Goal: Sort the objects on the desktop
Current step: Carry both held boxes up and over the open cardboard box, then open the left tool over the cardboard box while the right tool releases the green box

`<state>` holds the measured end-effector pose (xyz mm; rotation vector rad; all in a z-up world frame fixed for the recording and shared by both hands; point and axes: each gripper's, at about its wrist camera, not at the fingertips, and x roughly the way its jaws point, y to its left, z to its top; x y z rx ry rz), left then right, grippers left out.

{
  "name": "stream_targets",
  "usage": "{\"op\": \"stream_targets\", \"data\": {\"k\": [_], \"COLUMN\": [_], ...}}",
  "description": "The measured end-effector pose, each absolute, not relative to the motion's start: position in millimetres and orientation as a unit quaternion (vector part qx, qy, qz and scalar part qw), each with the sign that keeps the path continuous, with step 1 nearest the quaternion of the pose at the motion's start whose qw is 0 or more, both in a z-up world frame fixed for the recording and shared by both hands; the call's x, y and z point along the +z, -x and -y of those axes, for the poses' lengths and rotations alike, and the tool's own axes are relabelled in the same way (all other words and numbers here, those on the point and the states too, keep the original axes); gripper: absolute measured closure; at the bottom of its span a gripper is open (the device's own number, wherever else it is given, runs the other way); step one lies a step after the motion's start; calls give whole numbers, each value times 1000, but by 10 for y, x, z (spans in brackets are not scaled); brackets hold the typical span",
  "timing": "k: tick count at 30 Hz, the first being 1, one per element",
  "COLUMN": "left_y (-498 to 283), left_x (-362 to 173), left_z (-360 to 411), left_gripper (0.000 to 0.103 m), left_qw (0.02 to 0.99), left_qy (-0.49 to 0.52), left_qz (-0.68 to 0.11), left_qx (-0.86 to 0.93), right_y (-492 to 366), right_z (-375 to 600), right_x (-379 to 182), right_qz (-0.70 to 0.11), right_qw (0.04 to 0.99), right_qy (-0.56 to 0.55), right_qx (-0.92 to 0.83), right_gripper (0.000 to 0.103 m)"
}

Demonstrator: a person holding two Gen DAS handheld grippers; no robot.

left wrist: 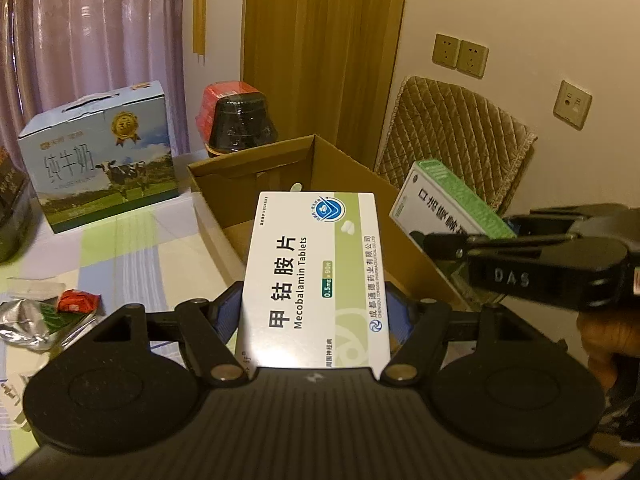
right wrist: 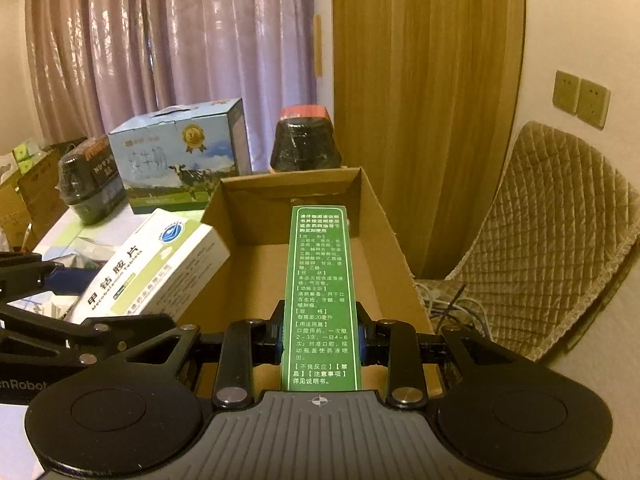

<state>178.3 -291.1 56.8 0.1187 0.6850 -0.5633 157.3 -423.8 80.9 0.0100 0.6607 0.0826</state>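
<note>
My left gripper point(left wrist: 316, 312) is shut on a white and green Mecobalamin tablet box point(left wrist: 316, 276), held above the near left edge of an open cardboard box point(left wrist: 352, 172). That tablet box also shows in the right wrist view point(right wrist: 152, 264). My right gripper point(right wrist: 320, 340) is shut on a narrow green medicine box point(right wrist: 320, 292), held over the open cardboard box point(right wrist: 376, 240). The green box point(left wrist: 448, 200) and the right gripper point(left wrist: 452, 248) also show at the right of the left wrist view.
A blue milk carton point(left wrist: 100, 156) and a black jar with a red lid point(left wrist: 240, 120) stand behind the cardboard box. Foil and red wrappers point(left wrist: 48, 316) lie on the checked tablecloth at left. A quilted chair point(right wrist: 552, 240) stands at right.
</note>
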Motion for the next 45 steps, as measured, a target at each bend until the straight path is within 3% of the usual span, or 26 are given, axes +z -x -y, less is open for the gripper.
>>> {"op": "stream_targets", "data": {"k": [18,37,38,42,45], "left_y": [-2135,-1919,-1911,-1847,-1780], "left_x": [365,422,416,399,392], "left_z": [3131,2736,2703,2587,2486], "left_gripper": [36,25,25,24,23], "left_qw": [896,908,908,909,910], "left_qy": [-31,-16,-13,-9,-7], "left_qz": [-347,-335,-337,-338,-337], "left_qx": [-276,-251,-249,-244,-241], "right_y": [-1815,-1865,-1879,-1844,-1774], "right_z": [4386,4280,4272,4288,4296], "right_x": [653,685,690,710,729], "right_qz": [-334,-319,-318,-313,-314], "right_qw": [942,946,947,949,948], "right_qy": [-16,-21,-18,-23,-25], "right_qx": [38,44,42,35,33], "right_gripper": [75,75,73,52,51]}}
